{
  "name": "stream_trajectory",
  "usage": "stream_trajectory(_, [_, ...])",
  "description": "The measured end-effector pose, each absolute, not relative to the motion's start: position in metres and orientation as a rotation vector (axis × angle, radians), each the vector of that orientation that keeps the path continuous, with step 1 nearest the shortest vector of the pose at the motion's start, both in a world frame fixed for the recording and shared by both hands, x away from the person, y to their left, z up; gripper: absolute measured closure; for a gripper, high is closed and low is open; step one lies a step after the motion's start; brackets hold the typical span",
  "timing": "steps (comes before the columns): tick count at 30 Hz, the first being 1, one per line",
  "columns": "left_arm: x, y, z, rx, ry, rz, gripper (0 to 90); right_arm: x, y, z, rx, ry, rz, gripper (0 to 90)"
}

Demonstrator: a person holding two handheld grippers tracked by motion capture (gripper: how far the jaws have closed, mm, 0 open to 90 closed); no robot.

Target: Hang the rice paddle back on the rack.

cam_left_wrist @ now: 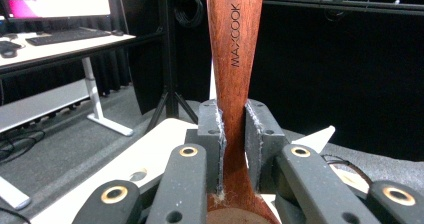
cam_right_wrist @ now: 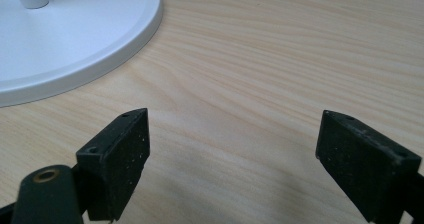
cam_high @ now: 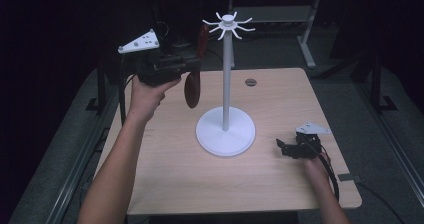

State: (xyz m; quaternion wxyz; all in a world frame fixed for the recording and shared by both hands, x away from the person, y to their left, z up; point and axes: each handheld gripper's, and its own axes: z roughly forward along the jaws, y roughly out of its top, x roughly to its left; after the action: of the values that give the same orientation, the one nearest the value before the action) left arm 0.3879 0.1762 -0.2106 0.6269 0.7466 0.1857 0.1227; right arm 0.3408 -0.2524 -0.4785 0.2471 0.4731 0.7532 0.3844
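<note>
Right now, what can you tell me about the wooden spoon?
The wooden spoon is dark reddish-brown wood with a smooth finish, and MAXCOOK is printed along its handle. The left gripper is shut on the narrow neck of the handle, just above where it widens into the bowl. In the high view it is held in the air, roughly upright, handle up and oval bowl hanging down, left of the white stand's pole and near its hooked top. Nothing but the jaws touches it.
</note>
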Motion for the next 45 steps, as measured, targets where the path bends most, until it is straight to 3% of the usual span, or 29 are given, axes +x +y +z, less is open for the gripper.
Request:
stream_trajectory(11, [0.390, 0.173, -0.212, 1.727, 0.424, 0.272, 76.5, 0.341, -0.252, -0.478, 1.290, 2.055, 1.049, 13.5])
stream_trajectory(29, [0.375, 0.188, -0.212, 1.893, 0.438, 0.325, 45.7, 0.341, -0.254, -0.478, 1.295, 2.054, 1.060, 13.4])
stream_trajectory(45, [0.350, 0.214, -0.258, 2.069, 0.477, 0.361, 29.6, 0.341, -0.254, -0.478, 1.292, 2.059, 1.066, 13.4])
